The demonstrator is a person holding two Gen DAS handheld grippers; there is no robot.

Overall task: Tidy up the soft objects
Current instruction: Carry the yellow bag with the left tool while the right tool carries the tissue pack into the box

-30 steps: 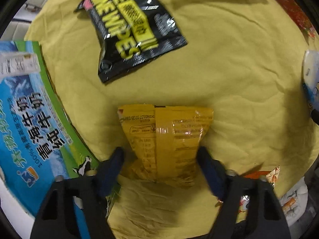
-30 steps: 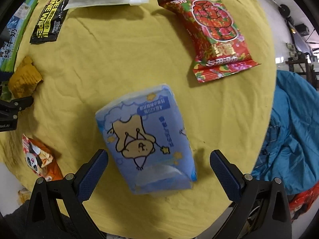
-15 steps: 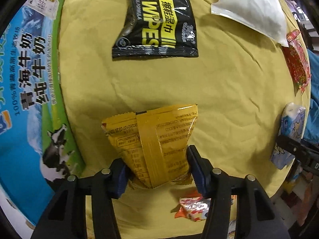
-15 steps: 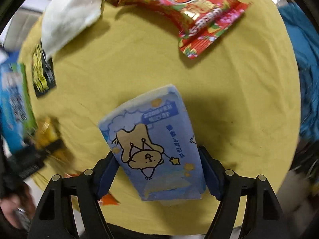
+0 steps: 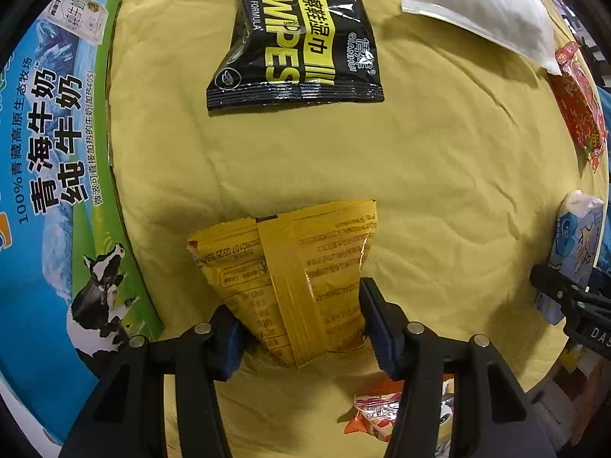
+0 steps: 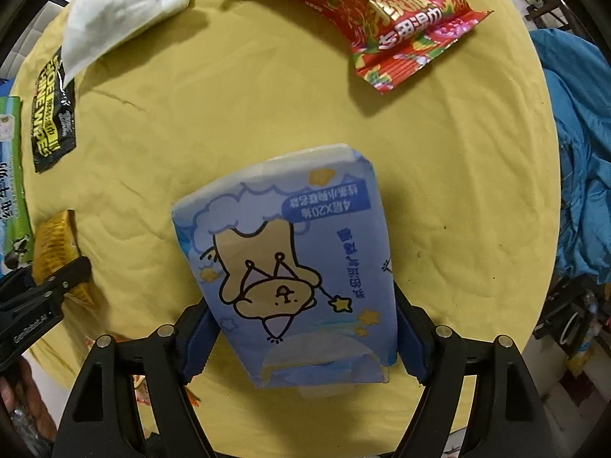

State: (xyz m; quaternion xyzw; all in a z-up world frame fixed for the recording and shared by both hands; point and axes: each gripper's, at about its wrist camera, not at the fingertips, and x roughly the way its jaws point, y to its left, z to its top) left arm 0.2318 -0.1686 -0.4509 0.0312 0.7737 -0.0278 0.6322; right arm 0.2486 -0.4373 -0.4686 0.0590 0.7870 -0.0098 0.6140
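1. Two grabs now done vs. 1 s ago: left tongs (image 5: 299,328) clamped on yellow snack pouch (image 5: 290,278), right tongs (image 6: 301,337) clamped on blue tissue pack (image 6: 290,267). 1 s back: both sets wide apart, straddling the items w/o contact.
2. Left side: blue pads (image 5: 376,328) pressed into pouch's lower flanks, foil pinched & creased inward; upper half free, back seam & print up. Appears raised off yellow cloth (image 5: 439,152) — shadow beneath, more of worktop in view than before.
3. Right side: pack squeezed at its lower end betw. pads, cartoon face up & upside-down to camera. Dark shadow on cloth around it, so likely lifted too.
4. Cross-check: yellow pouch w/ left tongs at left edge of right view; tissue pack w/ right tongs at right edge of left view. Well apart, no clash.
5. Left lying on cloth: black wipes pack (image 5: 298,34), white pouch (image 5: 485,11), red wipes pack (image 6: 362,11), small orange-white sachet (image 5: 378,412) just below left tongs. Milk carton box (image 5: 49,191) along cloth's left edge.
6. Meaning for task: pick phase apparently over for these 2, transport/place next; destination not evident. 4 soft items still unsorted, so early-to-mid progress.
7. Risk: slick foil pouch held low, could slip or swing; tissue pack compressible, grip may loosen.
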